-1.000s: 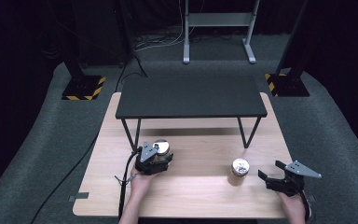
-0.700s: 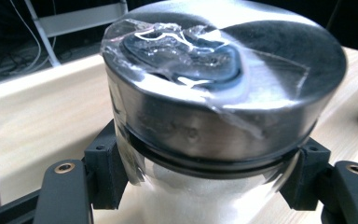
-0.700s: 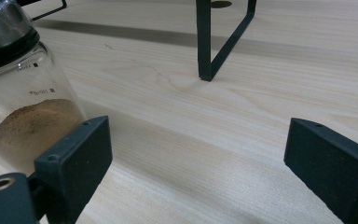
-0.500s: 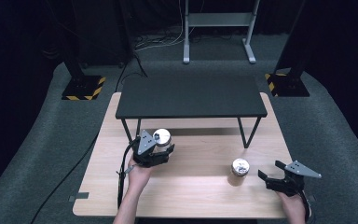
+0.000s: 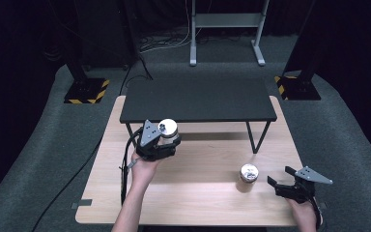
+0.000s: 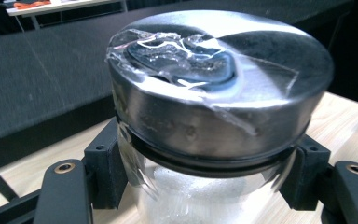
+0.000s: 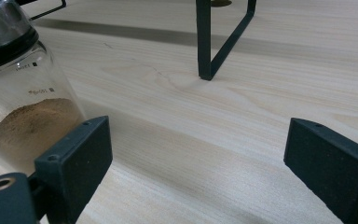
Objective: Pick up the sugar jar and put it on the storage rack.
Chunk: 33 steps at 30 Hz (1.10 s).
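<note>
Two jars: your left gripper (image 5: pixel 166 141) clamps one glass jar (image 5: pixel 168 129) off the table (image 5: pixel 193 193); its view reveals crumpled tape on the metal lid (image 6: pixel 223 70), contents cropped. Your right gripper (image 5: pixel 284 180) rests open beside the brown-powder jar (image 7: pixel 23 116).

In your left gripper view, the bottom edge cuts off the clear glass jar with the dull metal lid (image 6: pixel 219 116), hiding its base. In your right gripper view, the glass jar of brown powder (image 7: pixel 21 102) runs off the left edge, its printed marks too small to read.
</note>
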Each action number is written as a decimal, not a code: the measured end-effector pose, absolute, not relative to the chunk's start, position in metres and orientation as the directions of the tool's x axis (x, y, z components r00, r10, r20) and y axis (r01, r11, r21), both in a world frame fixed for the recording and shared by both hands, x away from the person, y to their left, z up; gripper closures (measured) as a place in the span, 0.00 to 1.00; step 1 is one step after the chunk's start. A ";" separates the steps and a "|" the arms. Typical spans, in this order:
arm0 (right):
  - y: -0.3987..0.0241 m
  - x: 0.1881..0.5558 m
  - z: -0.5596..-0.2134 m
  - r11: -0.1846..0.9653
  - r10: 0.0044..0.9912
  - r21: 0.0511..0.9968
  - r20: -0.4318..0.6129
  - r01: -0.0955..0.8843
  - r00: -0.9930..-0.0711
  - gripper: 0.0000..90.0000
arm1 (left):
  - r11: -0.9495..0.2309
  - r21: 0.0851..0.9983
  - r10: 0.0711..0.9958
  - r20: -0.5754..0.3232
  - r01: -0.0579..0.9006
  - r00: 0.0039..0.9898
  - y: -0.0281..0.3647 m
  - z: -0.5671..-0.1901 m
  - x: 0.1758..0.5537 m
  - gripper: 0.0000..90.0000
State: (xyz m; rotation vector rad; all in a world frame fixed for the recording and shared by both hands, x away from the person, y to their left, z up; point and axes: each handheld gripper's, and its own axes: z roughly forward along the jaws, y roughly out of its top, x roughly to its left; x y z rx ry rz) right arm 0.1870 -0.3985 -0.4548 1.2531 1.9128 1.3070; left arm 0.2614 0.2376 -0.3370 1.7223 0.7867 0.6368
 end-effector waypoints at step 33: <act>-0.398 0.188 -0.454 0.117 0.889 0.903 0.091 0.414 -0.450 0.07 | -0.113 0.977 0.755 -0.034 0.180 0.655 0.231 -0.277 0.297 0.34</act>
